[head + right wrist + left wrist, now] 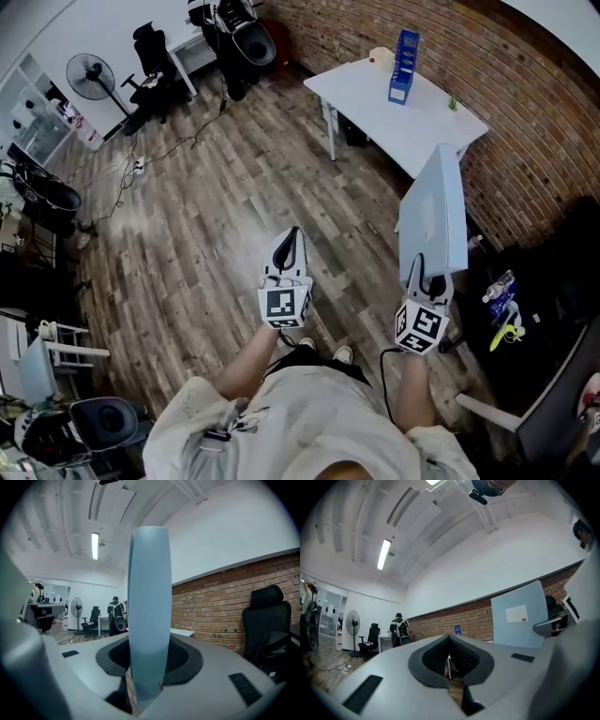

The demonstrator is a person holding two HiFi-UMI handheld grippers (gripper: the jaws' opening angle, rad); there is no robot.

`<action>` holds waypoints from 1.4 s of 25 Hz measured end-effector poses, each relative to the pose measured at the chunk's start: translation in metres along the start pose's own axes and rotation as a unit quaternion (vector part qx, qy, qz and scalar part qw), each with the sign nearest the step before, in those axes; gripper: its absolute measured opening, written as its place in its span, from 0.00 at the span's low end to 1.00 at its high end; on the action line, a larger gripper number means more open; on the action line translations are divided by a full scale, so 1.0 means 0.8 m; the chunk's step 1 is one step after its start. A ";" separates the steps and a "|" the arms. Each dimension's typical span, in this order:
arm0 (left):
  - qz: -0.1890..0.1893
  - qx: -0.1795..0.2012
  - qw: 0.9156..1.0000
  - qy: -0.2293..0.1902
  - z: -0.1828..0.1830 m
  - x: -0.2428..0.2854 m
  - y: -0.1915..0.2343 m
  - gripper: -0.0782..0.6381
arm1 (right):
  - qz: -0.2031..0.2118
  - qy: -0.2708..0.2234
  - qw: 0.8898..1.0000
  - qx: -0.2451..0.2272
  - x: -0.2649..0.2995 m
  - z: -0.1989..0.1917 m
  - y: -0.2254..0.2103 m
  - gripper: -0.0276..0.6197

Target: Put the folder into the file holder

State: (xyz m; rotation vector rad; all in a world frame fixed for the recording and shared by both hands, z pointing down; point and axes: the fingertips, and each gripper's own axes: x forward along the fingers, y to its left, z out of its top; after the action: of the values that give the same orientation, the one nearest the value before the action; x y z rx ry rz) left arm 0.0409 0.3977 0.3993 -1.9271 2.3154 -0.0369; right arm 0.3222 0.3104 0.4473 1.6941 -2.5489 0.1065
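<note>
Here, in the head view, a person stands on a wooden floor [216, 216] with a gripper in each hand. The right gripper [419, 274] grips the lower edge of a pale blue folder [436, 211], which stands upright and reaches away towards the far right. The left gripper [290, 236] points forward, to the left of the folder, with its jaws drawn to a narrow point and nothing in them. Far off, a white table [375, 108] stands beside the brick wall [525, 112]. On it, the blue file holder [404, 66] is well apart from the folder. A standing fan [89, 77] and a black office chair [150, 52] are at the far left.

In the left gripper view, the left gripper [449, 641] has its pads together at the tip and is empty. The folder [518, 616] rises on the right, showing a white label. The file holder [457, 630] is a small blue shape against the brick wall [473, 618]. A person [398, 627] stands near the fan [352, 623] at the far left.

In the right gripper view, the right gripper [147, 665] clamps the folder [149, 602], which is seen edge-on and upright between the pads. A black chair [268, 616] stands on the right by the brick wall [211, 606].
</note>
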 end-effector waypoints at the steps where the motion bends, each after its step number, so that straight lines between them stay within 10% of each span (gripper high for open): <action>1: 0.005 0.001 1.000 -0.001 0.003 -0.003 0.000 0.13 | 0.005 -0.003 1.000 -0.002 0.000 0.002 0.000 0.31; 35: 0.056 -0.025 0.998 0.026 -0.068 0.175 0.172 0.13 | 0.050 0.018 0.998 -0.032 0.247 0.032 0.129 0.31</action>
State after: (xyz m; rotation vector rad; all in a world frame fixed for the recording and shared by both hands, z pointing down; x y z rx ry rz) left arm -0.1244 0.2820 0.4279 -1.8371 2.4771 -0.0186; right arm 0.1500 0.1669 0.4408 1.5271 -2.5811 0.0596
